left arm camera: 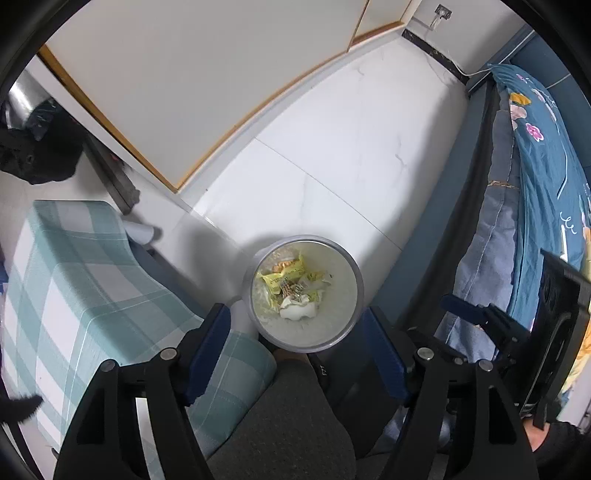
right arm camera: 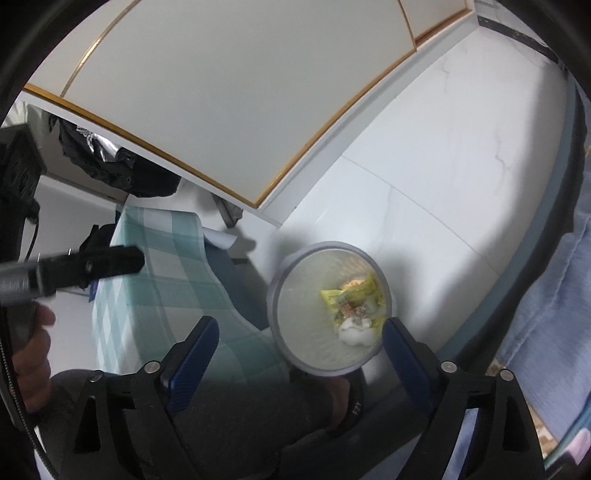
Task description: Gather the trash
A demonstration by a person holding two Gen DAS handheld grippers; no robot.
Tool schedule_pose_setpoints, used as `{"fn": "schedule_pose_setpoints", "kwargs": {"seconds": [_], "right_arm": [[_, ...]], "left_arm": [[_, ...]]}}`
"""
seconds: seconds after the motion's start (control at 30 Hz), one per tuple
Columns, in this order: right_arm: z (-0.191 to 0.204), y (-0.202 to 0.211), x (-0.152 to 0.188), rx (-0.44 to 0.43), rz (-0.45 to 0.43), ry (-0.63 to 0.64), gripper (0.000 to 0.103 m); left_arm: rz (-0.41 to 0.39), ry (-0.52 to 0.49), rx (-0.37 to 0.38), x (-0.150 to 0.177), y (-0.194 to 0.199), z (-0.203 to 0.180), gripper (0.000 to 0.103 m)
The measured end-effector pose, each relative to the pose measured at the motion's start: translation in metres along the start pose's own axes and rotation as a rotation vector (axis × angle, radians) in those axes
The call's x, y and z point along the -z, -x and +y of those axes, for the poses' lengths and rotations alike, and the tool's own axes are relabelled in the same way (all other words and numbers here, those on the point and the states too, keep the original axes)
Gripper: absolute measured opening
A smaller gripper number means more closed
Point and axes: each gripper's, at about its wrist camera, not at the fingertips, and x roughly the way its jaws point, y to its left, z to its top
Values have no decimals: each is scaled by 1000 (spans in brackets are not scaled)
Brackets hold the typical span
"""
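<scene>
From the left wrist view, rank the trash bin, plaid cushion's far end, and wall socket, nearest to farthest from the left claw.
1. Trash bin, just ahead of the left claw, on the floor.
2. Plaid cushion's far end, far left.
3. Wall socket, top right corner.

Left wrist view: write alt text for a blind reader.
A round trash bin on the white floor holds yellow wrappers and crumpled tissue. The open, empty left tool hangs above it, beside a checked cloth.

bin (left arm camera: 303, 293) mouth open above | checked table (left arm camera: 92, 280) left | bed (left arm camera: 535, 192) right
</scene>
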Motion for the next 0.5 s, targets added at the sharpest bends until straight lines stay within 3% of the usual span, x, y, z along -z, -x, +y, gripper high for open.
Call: {"fn": "schedule_pose_setpoints", "kwargs": {"seconds": [0.23,0.5], "right_arm": [[2,3,4,7,0,7,93],[7,9,5,15,-14,25,93]], "left_arm": [[-39,33,-48,3,8,8,72],[-22,72,-63,9,8,13,72]]}}
